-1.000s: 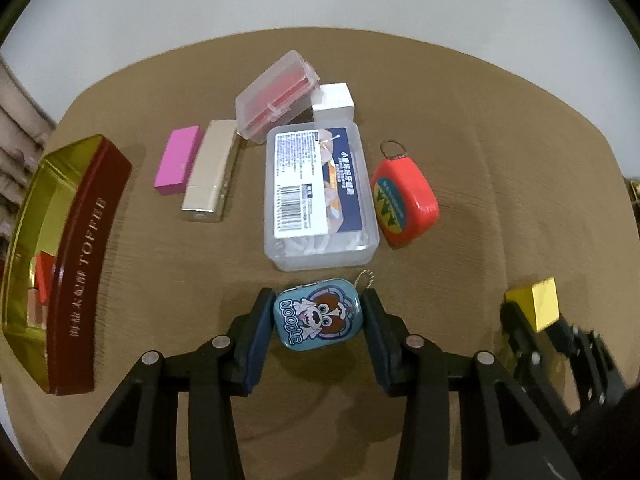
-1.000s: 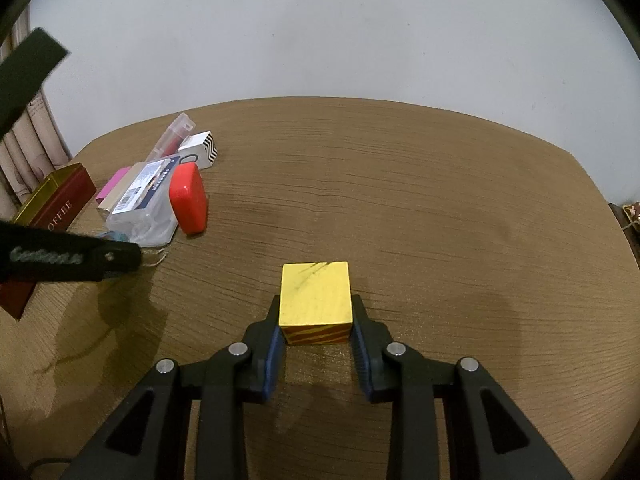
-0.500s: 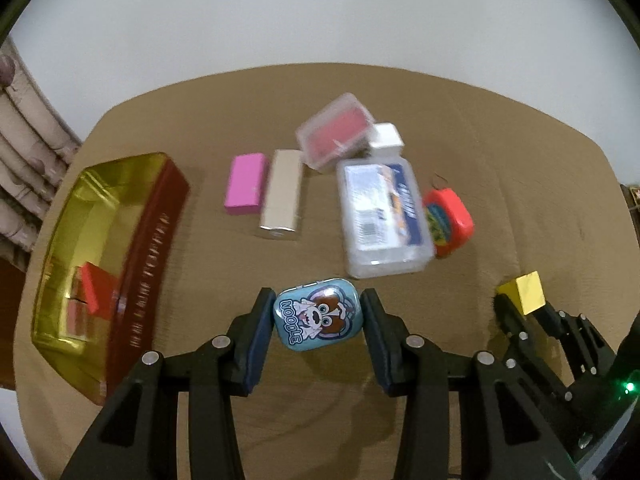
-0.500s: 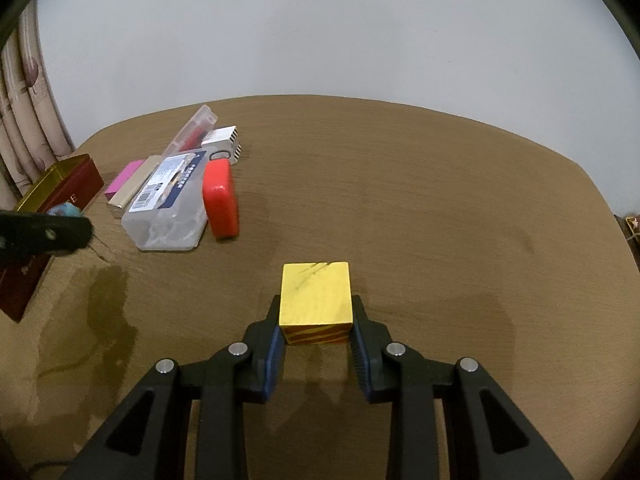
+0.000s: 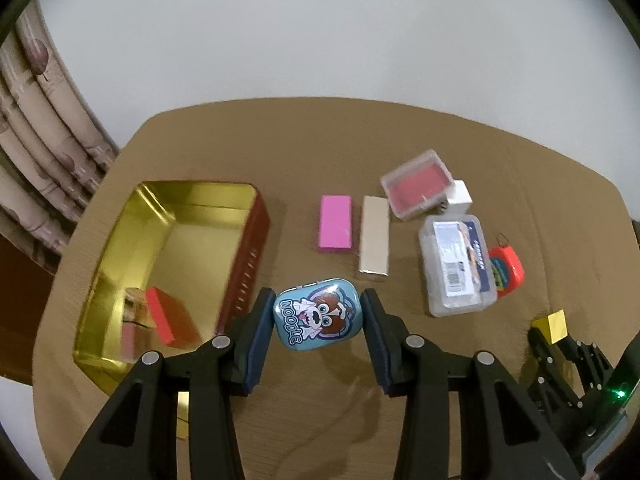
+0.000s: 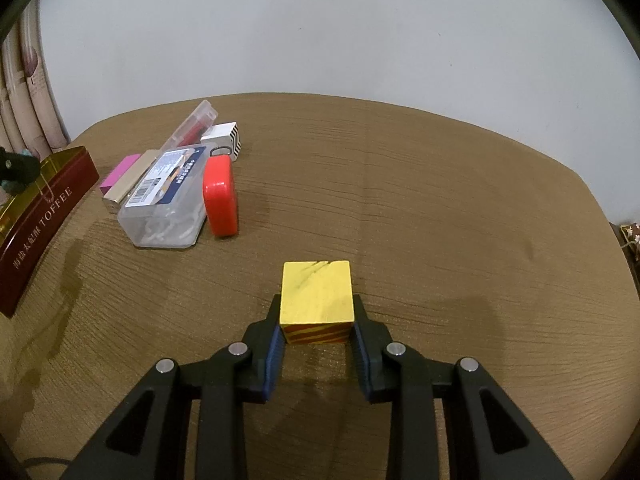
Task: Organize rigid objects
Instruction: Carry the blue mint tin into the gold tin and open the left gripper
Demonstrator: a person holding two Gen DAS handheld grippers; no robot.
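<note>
While our left gripper (image 5: 318,326) is clamped on the blue tin (image 5: 319,319), w/ both pads pressing its short ends, the tin is held up off the table (image 5: 304,148), tilted a bit. Just left of our left fingers (image 5: 256,336) sits the gold-lined red tin box (image 5: 176,216), open, w/ a red block (image 5: 170,320) inside near its front corner. Ahead of the fingertips lie a pink block (image 5: 335,222) & a beige box (image 5: 375,238) side by side; further right, a clear case w/ red contents (image 5: 416,184), a labelled clear box (image 5: 458,266) & a red tape measure (image 5: 507,270) touching it. Our right gripper (image 6: 317,334) is clenched on the yellow cube (image 6: 317,298), which is pinched btwn both pads; we can't tell if it's touching the table.
</note>
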